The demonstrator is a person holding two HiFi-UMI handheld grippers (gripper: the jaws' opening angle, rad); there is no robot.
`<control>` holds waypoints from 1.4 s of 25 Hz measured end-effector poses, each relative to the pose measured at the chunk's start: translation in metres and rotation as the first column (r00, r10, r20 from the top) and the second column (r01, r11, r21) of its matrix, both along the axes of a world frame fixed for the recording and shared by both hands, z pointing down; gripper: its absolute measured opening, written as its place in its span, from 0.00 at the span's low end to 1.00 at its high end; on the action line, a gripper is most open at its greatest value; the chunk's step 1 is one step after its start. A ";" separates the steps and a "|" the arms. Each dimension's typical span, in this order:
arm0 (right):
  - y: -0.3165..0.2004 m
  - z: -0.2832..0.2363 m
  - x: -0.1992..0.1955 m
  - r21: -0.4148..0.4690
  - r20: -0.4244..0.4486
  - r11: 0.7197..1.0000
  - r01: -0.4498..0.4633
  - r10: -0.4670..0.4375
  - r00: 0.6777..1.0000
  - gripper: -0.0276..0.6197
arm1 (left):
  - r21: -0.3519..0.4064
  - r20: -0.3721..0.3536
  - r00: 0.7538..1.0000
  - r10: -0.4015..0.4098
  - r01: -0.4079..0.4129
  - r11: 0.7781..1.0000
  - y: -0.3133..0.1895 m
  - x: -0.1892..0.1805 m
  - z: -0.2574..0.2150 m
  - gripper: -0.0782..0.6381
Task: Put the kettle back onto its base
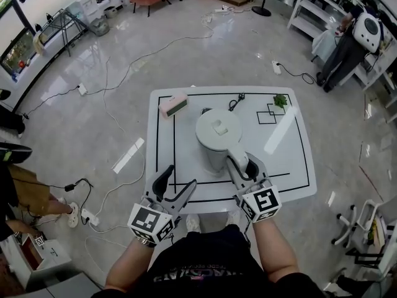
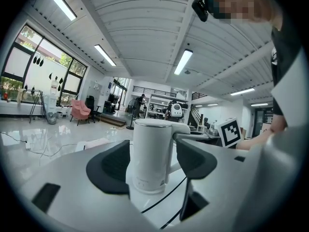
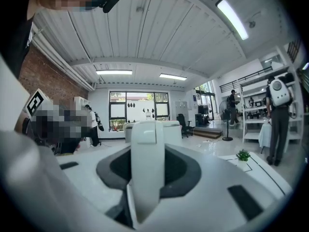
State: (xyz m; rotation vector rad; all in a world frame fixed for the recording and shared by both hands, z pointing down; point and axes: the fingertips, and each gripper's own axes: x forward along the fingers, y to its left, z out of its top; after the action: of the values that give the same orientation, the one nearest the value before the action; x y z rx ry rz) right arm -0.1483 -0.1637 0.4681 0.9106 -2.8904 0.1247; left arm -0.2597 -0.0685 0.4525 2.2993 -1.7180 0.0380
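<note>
A white electric kettle [image 1: 218, 132] stands upright in the middle of the white table [image 1: 291, 166]. Its handle [image 3: 147, 168] points toward me and sits between the jaws of my right gripper [image 1: 244, 164], which is shut on it. My left gripper [image 1: 180, 177] hovers open at the table's front edge, left of the kettle and apart from it, with nothing between its fingers. In the left gripper view the kettle [image 2: 149, 153] shows beyond the open jaws. Whether the base lies under the kettle I cannot tell.
A pink box [image 1: 173, 105] lies at the back left of the table. A small green plant [image 1: 280, 100] stands at the back right, and a black cord end [image 1: 236, 102] lies behind the kettle. Cables trail over the floor. A person [image 1: 347, 48] stands by shelves far right.
</note>
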 end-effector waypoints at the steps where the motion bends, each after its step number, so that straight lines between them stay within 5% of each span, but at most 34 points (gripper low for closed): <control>1: 0.002 0.001 0.002 0.004 0.004 1.000 0.002 -0.002 1.000 0.23 | -0.001 0.000 1.000 -0.001 0.001 1.000 0.000 0.001 0.000 0.53; 19: 0.012 0.013 0.015 0.009 0.038 1.000 -0.013 0.012 0.999 0.23 | 0.000 0.000 1.000 0.015 -0.015 1.000 -0.002 0.005 0.002 0.53; 35: 0.017 0.024 0.017 -0.047 -0.024 0.999 0.010 -0.011 1.000 0.25 | 0.010 -0.021 0.996 0.090 -0.089 0.996 -0.009 0.019 0.004 0.53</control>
State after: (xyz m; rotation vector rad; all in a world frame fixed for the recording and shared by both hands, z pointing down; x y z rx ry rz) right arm -0.1308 -0.1463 0.4917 0.8832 -2.8569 0.1790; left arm -0.2406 -0.0776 0.4563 2.3734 -1.6076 0.0234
